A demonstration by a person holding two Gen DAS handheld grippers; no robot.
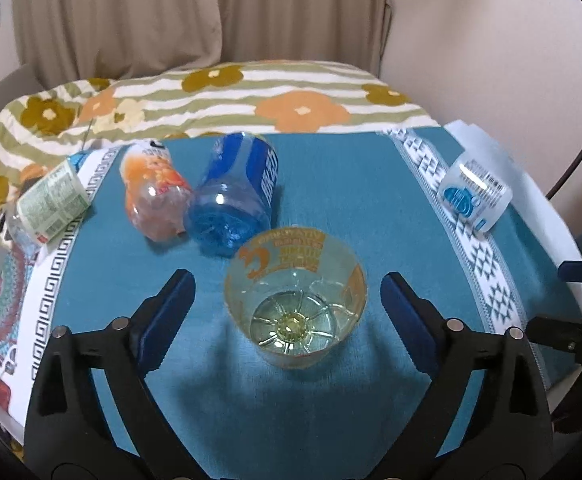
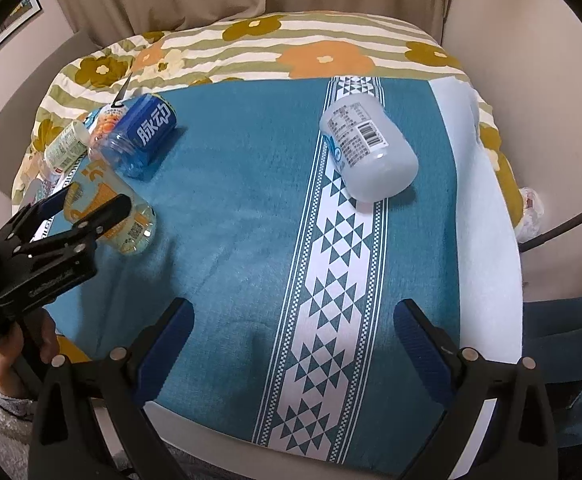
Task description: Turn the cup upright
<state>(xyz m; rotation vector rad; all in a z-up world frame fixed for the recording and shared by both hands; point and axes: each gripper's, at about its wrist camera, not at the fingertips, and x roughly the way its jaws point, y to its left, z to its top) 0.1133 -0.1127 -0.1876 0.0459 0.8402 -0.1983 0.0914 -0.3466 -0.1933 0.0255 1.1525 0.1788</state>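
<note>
Two hand-held grippers gape wide: left hand-held gripper flanks the overturned cup; right hand-held gripper hovers well apart from it.

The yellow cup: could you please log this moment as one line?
yellow cup: on its side, untouched | left tongs: open, straddling it | right tongs: open, empty | cloth

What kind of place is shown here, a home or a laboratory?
Probably a home room: a floral striped quilt, beige curtains behind it, and a patterned teal cloth on the table with cut-off drink bottles.
</note>
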